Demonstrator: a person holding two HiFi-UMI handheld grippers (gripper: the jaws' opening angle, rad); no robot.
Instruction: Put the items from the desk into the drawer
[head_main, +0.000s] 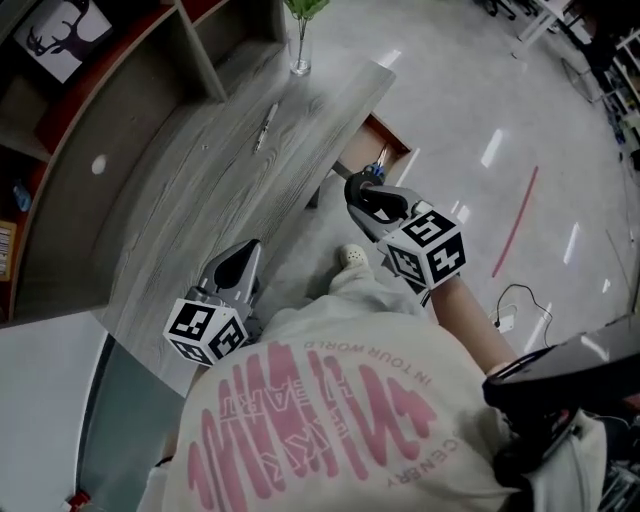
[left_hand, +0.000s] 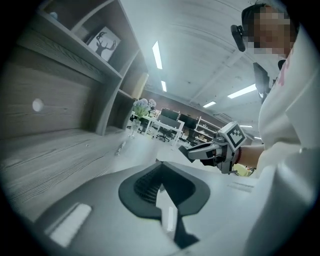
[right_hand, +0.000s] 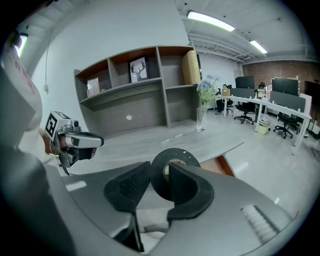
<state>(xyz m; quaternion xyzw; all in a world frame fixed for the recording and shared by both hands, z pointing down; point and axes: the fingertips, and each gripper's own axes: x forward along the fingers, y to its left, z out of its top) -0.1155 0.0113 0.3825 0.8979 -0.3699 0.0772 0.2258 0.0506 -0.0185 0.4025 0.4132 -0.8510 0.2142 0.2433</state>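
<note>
A black roll of tape (right_hand: 175, 156) is clamped between the jaws of the right gripper (right_hand: 160, 175), which is held in the air beside the edge of the grey wooden desk (head_main: 200, 190), near the open drawer (head_main: 390, 135) below the desk corner. The jaws of the left gripper (left_hand: 161, 172) are closed together and nothing is held in them; it is kept at the near edge of the desk. A pen (head_main: 265, 127) is seen lying on the desk, and a glass vase (head_main: 300, 55) is standing at its far end.
</note>
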